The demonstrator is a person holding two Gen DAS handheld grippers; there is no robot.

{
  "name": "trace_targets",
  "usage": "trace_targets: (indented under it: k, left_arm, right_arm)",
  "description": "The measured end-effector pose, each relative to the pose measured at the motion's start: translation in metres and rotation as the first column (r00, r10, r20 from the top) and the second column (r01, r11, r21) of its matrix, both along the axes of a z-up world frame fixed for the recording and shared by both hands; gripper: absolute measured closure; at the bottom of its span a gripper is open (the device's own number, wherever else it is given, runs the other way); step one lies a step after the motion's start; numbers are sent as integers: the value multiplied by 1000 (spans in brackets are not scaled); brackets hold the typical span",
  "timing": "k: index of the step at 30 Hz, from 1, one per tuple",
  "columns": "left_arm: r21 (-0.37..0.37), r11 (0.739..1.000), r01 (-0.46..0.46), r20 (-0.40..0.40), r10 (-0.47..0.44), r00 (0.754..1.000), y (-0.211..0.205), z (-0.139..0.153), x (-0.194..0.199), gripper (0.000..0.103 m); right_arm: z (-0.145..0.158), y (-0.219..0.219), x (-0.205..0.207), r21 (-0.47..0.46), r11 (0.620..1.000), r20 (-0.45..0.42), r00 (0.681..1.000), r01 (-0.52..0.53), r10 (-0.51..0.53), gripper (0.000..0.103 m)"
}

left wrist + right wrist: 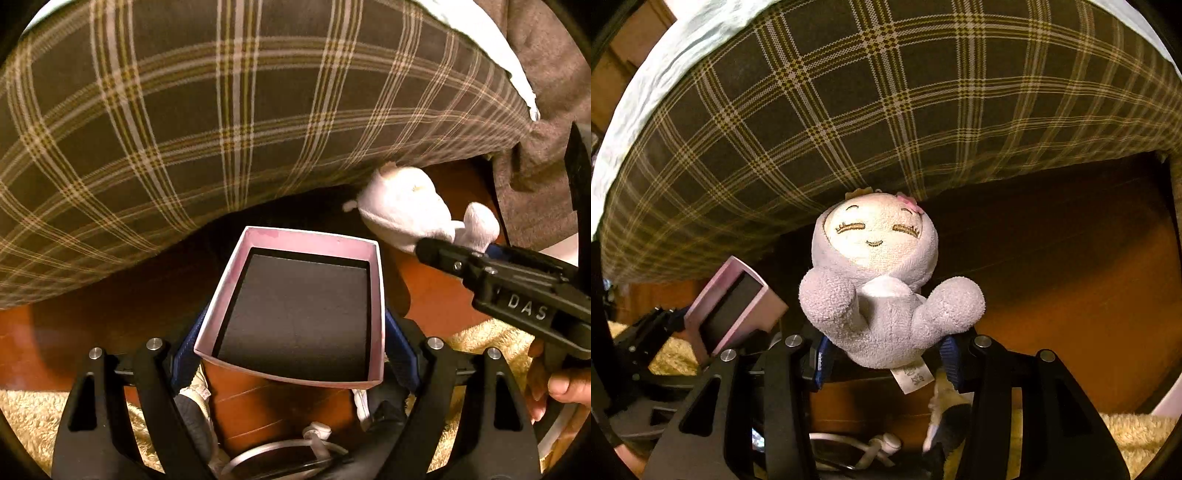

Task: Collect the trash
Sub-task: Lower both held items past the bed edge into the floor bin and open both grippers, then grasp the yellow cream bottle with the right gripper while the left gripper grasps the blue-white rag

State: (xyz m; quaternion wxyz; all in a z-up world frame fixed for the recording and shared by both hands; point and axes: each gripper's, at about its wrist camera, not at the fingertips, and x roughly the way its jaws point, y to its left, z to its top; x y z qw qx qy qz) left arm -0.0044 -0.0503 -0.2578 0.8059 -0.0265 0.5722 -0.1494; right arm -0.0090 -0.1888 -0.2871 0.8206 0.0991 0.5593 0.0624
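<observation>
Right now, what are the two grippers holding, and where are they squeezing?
The left gripper holds the pink box by its two side walls. The right gripper holds the plush doll around its lower body.

My left black tongs (291, 347) carry blue pads (400, 347) and hold an open square cardboard box (291, 254), pale pink on its walls with a matte black lining. My right black tongs (886, 356), blue-padded too, hold a small lilac-grey plush doll (882, 317); its cream face has brown stitched lashes and a pink flower on the head. Its tag is white. Behind hangs a dark brown bed cover (886, 103), checked with cream and mustard-yellow lines, edged by a white sheet (665, 62). The wooden floor (1071, 295) is reddish orange; the shaggy rug (22, 417) is golden beige.
</observation>
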Motion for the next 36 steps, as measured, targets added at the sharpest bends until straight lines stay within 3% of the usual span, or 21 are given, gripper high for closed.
trace_targets:
  k: [7,15,22,28,36]
  left_arm:
    - [-4,1000,-2,2,2,1000,-3,-2,-1,19]
    - [-9,1000,-20,24,20,999,15,20,-4,13]
    - [-2,1000,-26,150,26,988,24,83,1,13]
    - [-18,999,-38,250,41,967,36,140,16,13]
    - [5,998,-69,334,64,940,52,187,57,13]
  right_arm:
    - [18,2,8,27,1000,41,999,-3,1,53]
    - [49,-10,7,26,999,102,995,19,-22,51]
    - [122,-30,3,34,997,275,959,65,-71,46]
    - [194,-46,29,-5,999,386,921,48,-42,43]
    - [220,-34,77,-17,1000,425,905,-9,15,43]
